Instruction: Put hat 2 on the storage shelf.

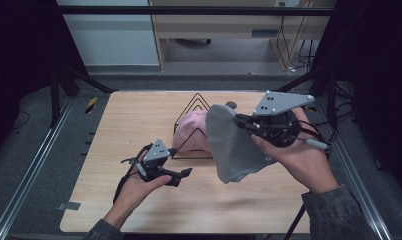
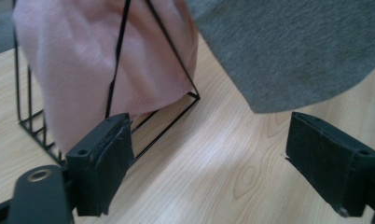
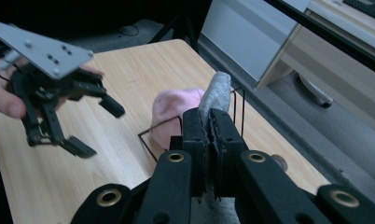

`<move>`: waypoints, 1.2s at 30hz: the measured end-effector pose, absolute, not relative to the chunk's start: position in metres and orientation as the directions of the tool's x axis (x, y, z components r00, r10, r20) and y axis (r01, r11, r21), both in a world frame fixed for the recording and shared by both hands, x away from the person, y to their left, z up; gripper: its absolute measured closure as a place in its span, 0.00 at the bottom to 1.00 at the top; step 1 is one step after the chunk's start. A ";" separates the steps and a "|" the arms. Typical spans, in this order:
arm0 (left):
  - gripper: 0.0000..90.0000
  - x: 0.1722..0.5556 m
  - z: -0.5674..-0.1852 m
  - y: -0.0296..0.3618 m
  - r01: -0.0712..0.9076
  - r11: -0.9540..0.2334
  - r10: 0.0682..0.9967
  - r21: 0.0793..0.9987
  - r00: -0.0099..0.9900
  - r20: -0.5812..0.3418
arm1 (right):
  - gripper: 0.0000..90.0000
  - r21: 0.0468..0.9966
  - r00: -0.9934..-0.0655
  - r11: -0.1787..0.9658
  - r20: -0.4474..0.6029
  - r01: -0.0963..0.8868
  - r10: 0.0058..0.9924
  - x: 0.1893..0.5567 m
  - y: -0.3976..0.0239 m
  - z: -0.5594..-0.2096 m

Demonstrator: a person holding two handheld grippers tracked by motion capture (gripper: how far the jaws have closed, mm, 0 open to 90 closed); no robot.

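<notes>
A black wire rack (image 1: 194,131) with triangular frames is seen standing near the middle of the wooden tabletop (image 1: 139,120), and it is taken here as the landmark. A pink cloth (image 1: 191,131) is draped inside the rack, between its wires; in the left gripper view the same pink cloth (image 2: 101,60) is seen hanging down to the rack's base (image 2: 143,135). A grey cloth (image 1: 234,147) is held up in the air just to the right of the rack, partly in front of it, with its lower edge hanging above the tabletop. It is gripped at its upper edge by the right hand-held gripper (image 1: 237,120), whose jaws are clenched on the fabric; in the right gripper view the jaws (image 3: 209,140) are seen pressed together with the grey cloth (image 3: 216,95) rising between them. The right hand (image 1: 299,155) is wrapped around that gripper's body, to the right of the rack. The left hand-held gripper (image 1: 181,177) is held low in front of the rack and slightly to its left, with its jaws released and spread apart, nothing being between them. In the left gripper view its two pads (image 2: 101,163) are seen well apart above bare wood, the rack being just beyond the left one.
</notes>
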State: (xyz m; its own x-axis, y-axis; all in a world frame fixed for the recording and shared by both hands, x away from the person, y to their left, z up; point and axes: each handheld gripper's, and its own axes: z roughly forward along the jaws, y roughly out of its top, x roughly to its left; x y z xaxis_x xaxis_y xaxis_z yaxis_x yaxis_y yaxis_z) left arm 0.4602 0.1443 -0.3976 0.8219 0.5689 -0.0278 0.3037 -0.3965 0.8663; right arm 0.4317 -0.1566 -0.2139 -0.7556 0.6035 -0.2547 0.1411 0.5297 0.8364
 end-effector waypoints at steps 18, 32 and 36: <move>0.30 0.493 -0.387 0.135 0.313 -0.366 0.465 0.877 0.877 -0.119 | 0.96 0.832 -0.788 0.549 -0.289 0.074 0.544 0.436 -0.114 -0.188; 0.55 0.502 -0.390 0.125 0.290 -0.369 0.387 0.883 0.912 -0.138 | 0.95 0.823 -0.796 0.564 -0.297 0.066 0.527 0.436 -0.108 -0.191; 0.75 0.506 -0.389 0.126 0.286 -0.341 0.391 0.896 0.909 -0.141 | 0.95 0.823 -0.792 0.563 -0.296 0.072 0.534 0.436 -0.112 -0.191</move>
State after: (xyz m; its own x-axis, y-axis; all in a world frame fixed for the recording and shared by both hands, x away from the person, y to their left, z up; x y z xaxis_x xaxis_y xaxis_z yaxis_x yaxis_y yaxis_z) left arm 0.5060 0.1261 -0.3888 0.9094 0.3912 -0.1414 0.2859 -0.3410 0.8955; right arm 0.4359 -0.1120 -0.1913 -0.7919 0.5342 -0.2959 0.0723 0.5631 0.8232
